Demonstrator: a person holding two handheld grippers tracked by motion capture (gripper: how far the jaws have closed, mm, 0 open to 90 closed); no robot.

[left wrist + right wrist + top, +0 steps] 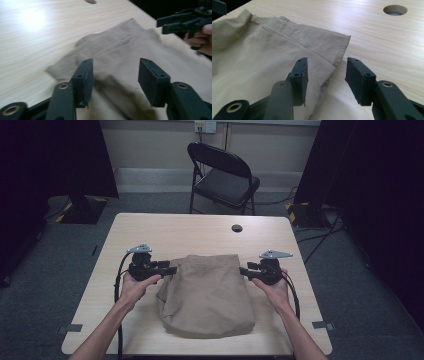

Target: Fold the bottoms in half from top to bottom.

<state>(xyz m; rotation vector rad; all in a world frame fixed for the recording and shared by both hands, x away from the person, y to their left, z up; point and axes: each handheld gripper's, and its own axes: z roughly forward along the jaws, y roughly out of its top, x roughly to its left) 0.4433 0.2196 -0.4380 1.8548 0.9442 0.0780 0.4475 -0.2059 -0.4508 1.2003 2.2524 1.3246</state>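
A folded beige cloth garment [207,292] lies in the middle of the light wooden table [200,232]. My left gripper [172,270] is at the garment's upper left corner, jaws open over the cloth [117,57], nothing held; midpoint [115,80]. My right gripper [242,270] is at the upper right corner, open, its jaws straddling the hemmed edge [340,50]; midpoint [326,76]. The right gripper [185,22] also appears far off in the left gripper view.
A round cable hole [237,228] sits in the table's far side, also the hole [395,10] in the right gripper view. A black folding chair [225,175] stands beyond the table. Dark curtains flank both sides.
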